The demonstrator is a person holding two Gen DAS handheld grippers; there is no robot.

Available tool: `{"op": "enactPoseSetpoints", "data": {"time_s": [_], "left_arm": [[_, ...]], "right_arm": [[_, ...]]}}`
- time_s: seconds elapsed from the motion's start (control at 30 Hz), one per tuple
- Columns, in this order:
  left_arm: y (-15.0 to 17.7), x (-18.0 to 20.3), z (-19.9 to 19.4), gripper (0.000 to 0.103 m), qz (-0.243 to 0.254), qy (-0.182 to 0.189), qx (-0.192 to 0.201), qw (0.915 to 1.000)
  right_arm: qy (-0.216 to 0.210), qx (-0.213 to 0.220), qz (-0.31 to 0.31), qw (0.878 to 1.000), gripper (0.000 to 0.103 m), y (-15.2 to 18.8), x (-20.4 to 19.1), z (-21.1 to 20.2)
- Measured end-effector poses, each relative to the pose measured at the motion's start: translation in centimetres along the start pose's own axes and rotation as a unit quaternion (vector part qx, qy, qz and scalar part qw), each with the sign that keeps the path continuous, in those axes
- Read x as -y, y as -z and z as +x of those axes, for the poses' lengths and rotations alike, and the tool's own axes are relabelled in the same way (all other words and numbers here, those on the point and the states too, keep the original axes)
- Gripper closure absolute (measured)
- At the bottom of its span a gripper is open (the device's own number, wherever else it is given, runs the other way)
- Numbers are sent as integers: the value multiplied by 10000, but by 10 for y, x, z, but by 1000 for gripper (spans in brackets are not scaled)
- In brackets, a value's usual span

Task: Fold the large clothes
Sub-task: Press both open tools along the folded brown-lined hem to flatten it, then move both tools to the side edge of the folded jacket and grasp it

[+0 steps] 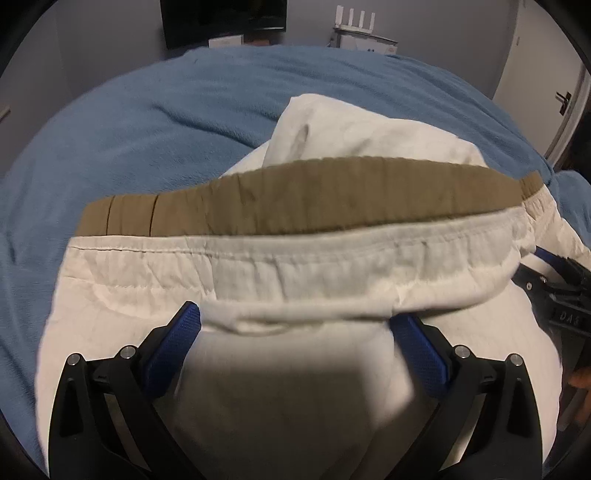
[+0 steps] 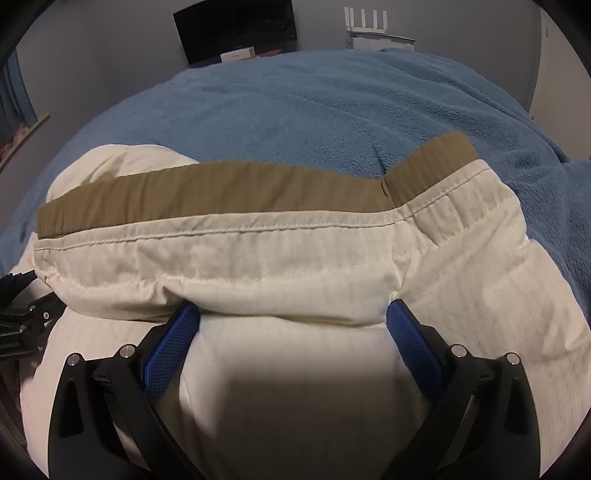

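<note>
A cream-white garment with a tan elastic waistband lies bunched on a blue blanket. My left gripper is open, its blue pads wide apart with the garment's hem fold lying between and over the fingertips. In the right wrist view the same garment and waistband fill the middle. My right gripper is open too, pads spread under the white fold. Each gripper shows at the other view's edge: the right one, the left one.
The blue blanket covers the bed beyond the garment. A dark monitor and a white router stand against the grey wall behind the bed. A door is at the right.
</note>
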State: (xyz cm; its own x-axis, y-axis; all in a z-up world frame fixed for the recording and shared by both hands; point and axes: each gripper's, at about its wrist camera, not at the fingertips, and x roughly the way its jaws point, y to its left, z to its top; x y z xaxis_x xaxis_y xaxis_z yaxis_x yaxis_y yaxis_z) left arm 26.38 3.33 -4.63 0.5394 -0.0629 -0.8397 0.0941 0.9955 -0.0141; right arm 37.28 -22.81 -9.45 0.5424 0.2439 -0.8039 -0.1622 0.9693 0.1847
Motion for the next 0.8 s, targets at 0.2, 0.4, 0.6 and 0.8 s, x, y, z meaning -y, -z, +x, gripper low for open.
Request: {"op": "enactPoseSetpoints", "data": {"time_s": [0.2,0.4,0.6,0.8], "left_arm": [[45,15,-66,6,503,80,69,9987],[107,20,-99,7,573,666,-377,9954],[132,34,-82,6,792,315,-253,9960],[127,29,-83,6,715,424,-102,9965]], "right_arm": [[-194,-539,-222,9981,6,10,9,-45],[-92,45,-1152,9933,6,55,4,-130],[504,-425,-1506,9864,6,109,13,-111],[660,-281,-1567,9850,6,113,12,-112]]}}
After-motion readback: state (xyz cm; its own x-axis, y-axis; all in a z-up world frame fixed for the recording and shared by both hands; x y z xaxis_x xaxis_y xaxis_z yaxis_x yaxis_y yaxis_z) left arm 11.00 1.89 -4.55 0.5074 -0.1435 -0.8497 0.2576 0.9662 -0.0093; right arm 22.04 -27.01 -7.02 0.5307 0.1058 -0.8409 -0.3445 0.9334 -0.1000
